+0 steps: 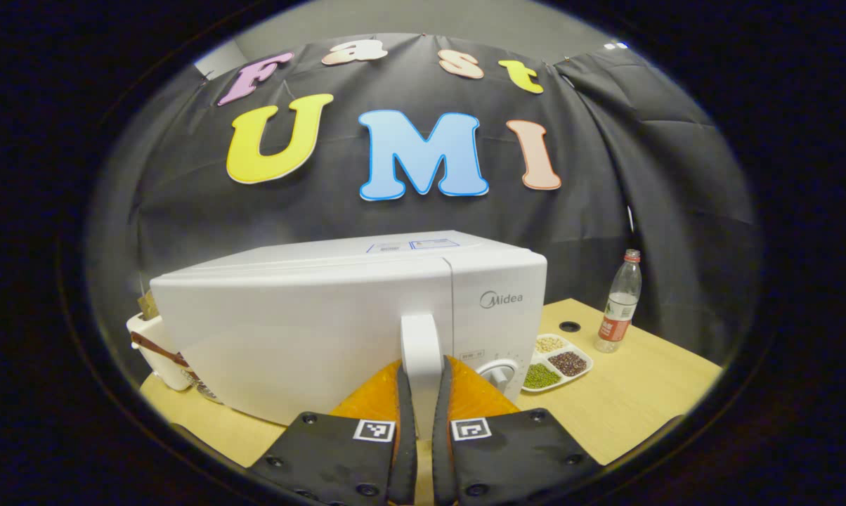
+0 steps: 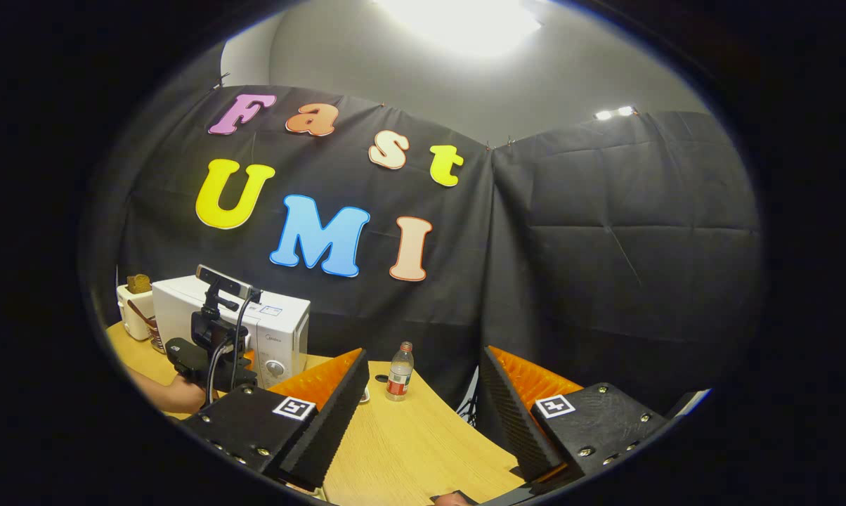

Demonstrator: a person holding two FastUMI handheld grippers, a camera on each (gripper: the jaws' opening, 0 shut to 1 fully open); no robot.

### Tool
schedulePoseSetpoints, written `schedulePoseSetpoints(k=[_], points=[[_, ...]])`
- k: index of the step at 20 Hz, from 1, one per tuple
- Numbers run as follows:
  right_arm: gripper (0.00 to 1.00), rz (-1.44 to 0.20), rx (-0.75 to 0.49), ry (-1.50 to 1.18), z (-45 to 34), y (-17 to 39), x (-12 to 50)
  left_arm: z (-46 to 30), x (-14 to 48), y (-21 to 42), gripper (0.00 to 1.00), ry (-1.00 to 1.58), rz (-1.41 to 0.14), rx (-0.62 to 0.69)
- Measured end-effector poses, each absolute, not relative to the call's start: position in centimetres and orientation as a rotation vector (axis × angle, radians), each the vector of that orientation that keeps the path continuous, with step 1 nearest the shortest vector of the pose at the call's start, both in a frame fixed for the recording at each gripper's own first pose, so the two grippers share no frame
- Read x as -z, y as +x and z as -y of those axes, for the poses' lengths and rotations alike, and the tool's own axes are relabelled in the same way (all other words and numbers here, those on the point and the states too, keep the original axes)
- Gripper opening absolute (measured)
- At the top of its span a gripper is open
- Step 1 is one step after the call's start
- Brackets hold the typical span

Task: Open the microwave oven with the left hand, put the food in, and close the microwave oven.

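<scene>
Left gripper [image 1: 423,383] jaws clamping microwave door handle [image 1: 421,344], right gripper [image 2: 423,393] jaws wide, empty

The microwave oven [image 1: 310,330] is plain white all over, its door handle [image 1: 421,351] white too, with a grey logo on the control panel. The bench [image 1: 634,400] is pale yellow wood grain. A white divided tray [image 1: 560,362] holds 3 fills: green, dark maroon and cream. The bottle [image 1: 618,302] is clear with a red cap and a red and white label. A cream-white appliance [image 1: 157,351] carries a brown strap.
</scene>
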State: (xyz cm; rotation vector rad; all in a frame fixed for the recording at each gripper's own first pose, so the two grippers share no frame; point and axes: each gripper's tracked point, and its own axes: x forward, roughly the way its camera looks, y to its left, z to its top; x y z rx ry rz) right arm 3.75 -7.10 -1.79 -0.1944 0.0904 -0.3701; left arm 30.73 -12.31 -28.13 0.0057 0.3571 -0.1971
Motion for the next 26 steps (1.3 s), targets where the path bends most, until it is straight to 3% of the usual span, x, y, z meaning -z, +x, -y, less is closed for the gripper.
schedulePoseSetpoints(k=[10,17,26], points=[[0.98,-0.076,0.327,-0.203,9.3,3.0,1.7,12.3,28.0,30.8,0.1,-0.006,-0.385,0.132],[0.98,-0.061,0.258,-0.167,10.5,3.7,1.7,10.6,27.5,25.7,0.07,0.016,-0.384,0.113],[0.98,-0.012,0.085,-0.118,9.5,1.4,1.3,6.1,26.3,18.3,0.07,0.041,-0.419,0.013]])
